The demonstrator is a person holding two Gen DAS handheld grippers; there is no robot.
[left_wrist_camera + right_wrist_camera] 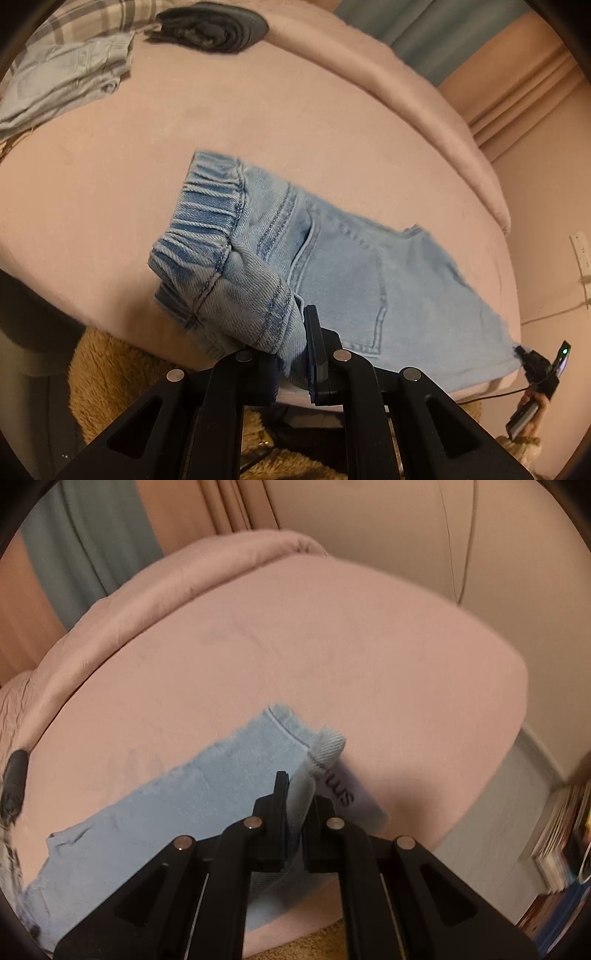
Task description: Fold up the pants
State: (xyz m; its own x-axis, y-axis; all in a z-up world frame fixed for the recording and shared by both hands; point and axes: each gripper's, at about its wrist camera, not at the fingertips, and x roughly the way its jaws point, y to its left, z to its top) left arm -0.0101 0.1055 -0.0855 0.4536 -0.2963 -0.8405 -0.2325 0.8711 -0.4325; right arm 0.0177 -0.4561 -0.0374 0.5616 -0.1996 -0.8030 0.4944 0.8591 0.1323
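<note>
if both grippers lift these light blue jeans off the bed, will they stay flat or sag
Probably sag: the jeans already droop and bunch where the left gripper pinches the waistband. The denim looks thick, so likely heavyish. The right gripper holds only a thin edge, which might slip.

Left gripper point(295, 354) reaching forward from near edge, fingers nearly closed, pinching bunched denim of pants point(332, 266) near waistband end. Right finger pad point(316, 347) standing edge-on against fabric; left finger mostly hidden behind folded cloth.

Right gripper point(297, 812) pointing forward, fingers drawn close together, clamping thin hem layer between them. In left wrist view, right gripper sitting far right, person's hand point(537, 406) wrapping its handle, tips gripping pants corner.
</note>
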